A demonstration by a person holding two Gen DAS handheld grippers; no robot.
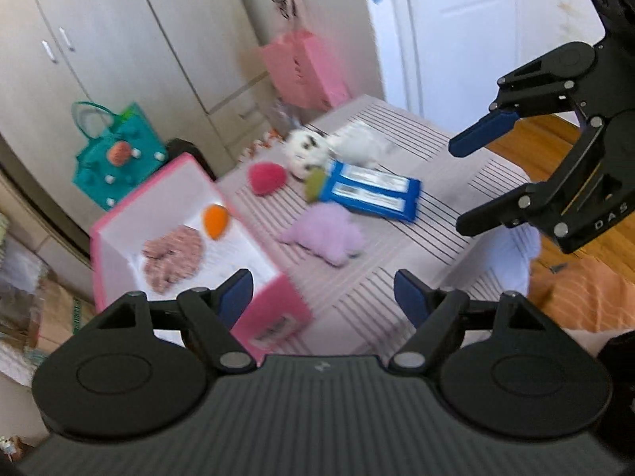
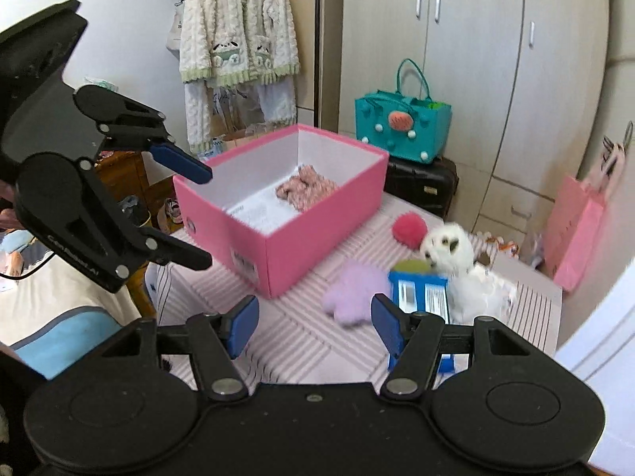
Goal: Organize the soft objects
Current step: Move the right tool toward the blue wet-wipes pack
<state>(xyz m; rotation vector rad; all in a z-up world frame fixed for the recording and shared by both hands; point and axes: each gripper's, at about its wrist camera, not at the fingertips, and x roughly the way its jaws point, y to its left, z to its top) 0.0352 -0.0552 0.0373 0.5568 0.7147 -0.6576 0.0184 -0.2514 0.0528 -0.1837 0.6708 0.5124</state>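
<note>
A pink box (image 1: 278, 309) (image 2: 317, 234) stands on the striped table and holds a pink knitted piece (image 1: 172, 256) (image 2: 305, 188) and an orange soft piece (image 1: 215, 220). On the table lie a lilac plush (image 1: 323, 236) (image 2: 351, 291), a red pom (image 1: 266, 177) (image 2: 409, 229), a green soft piece (image 1: 314, 184) (image 2: 410, 266), a white plush toy (image 1: 307, 150) (image 2: 448, 248) and a blue packet (image 1: 371, 190) (image 2: 420, 293). My left gripper (image 1: 323, 297) (image 2: 198, 218) is open and empty beside the box. My right gripper (image 2: 313, 323) (image 1: 462, 182) is open and empty above the table.
A teal bag (image 1: 115, 154) (image 2: 403, 127) sits on a black case (image 2: 420, 184) behind the table. A pink paper bag (image 1: 303, 69) (image 2: 573, 234) hangs by the wardrobe. A cream cardigan (image 2: 238, 23) hangs on the wall. A white door (image 1: 456, 31) is at the right.
</note>
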